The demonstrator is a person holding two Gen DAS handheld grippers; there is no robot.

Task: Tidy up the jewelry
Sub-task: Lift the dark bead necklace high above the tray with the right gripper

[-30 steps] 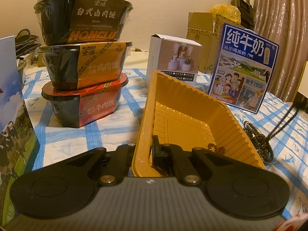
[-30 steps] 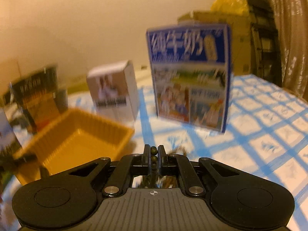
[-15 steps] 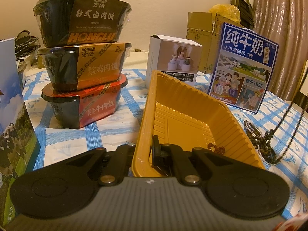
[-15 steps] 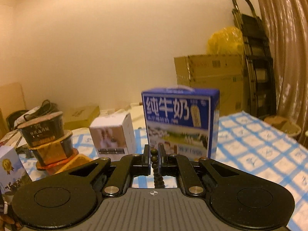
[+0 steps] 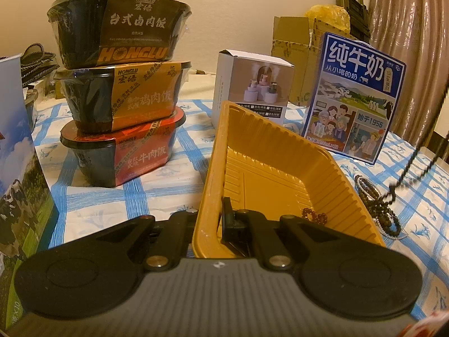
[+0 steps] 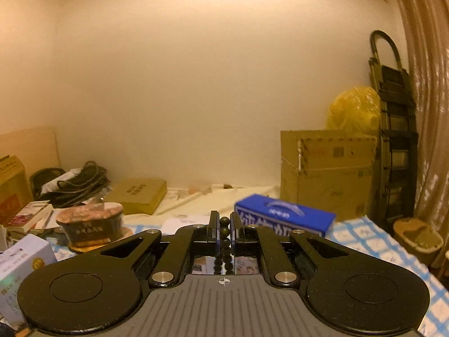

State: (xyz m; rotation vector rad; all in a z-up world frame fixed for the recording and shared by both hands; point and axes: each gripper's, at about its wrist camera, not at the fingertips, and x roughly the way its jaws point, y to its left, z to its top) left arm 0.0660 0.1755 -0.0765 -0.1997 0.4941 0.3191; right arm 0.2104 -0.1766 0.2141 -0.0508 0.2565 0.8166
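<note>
While the dark bead strand hangs pinched between the closed fingers of the right gripper, its lower length trails down to a heap of beaded jewelry on the blue-checked tablecloth, just right of the yellow tray. A small reddish bead bracelet lies inside the tray's near right corner. Left gripper clamped on the tray's near rim. Three stacked meal bowls stand left of the tray; white box and blue milk carton stand behind.

Bracelet in tray; bead pile right of it.
</note>
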